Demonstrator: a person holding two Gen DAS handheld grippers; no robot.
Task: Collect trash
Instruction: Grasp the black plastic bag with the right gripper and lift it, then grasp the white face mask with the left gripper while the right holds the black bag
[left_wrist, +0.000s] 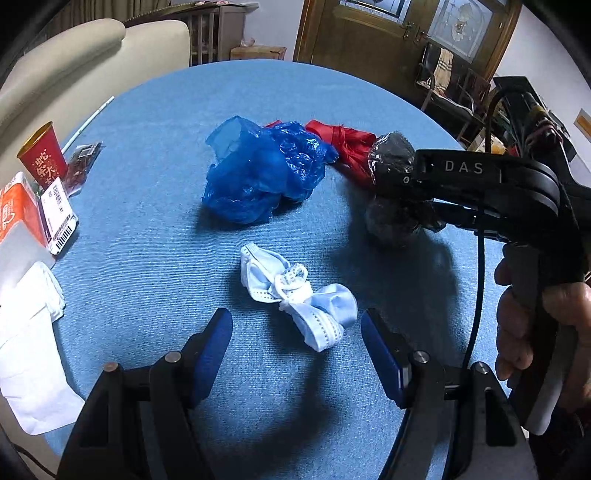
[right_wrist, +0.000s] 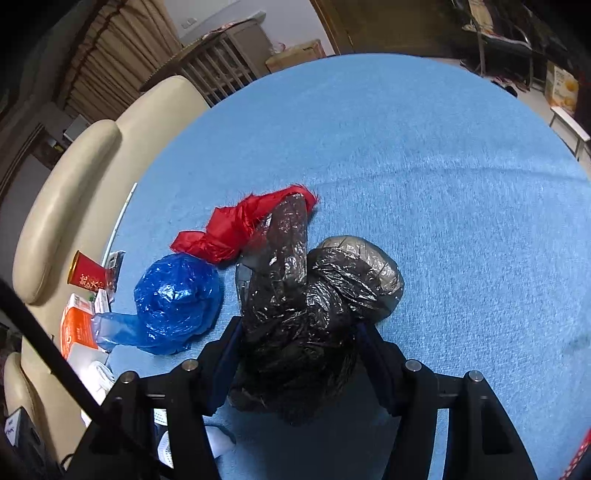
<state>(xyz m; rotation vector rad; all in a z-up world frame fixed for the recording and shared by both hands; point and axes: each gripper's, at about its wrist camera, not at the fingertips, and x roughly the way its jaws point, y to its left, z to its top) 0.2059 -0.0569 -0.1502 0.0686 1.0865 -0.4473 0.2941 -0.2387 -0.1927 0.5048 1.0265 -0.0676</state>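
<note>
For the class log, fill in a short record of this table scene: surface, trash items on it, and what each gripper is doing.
Surface: blue tablecloth
Trash: blue plastic bag, red plastic bag, black plastic bag, crumpled face mask
Left edge: red paper cup
Left gripper: open, hovering by the mask
Right gripper: jaws around the black bag

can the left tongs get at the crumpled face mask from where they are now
Probably yes. The left tongs stand open with nothing between them, and the face mask lies just ahead on the blue tablecloth, apart from the blue bag. The right tongs are off to the side.
</note>
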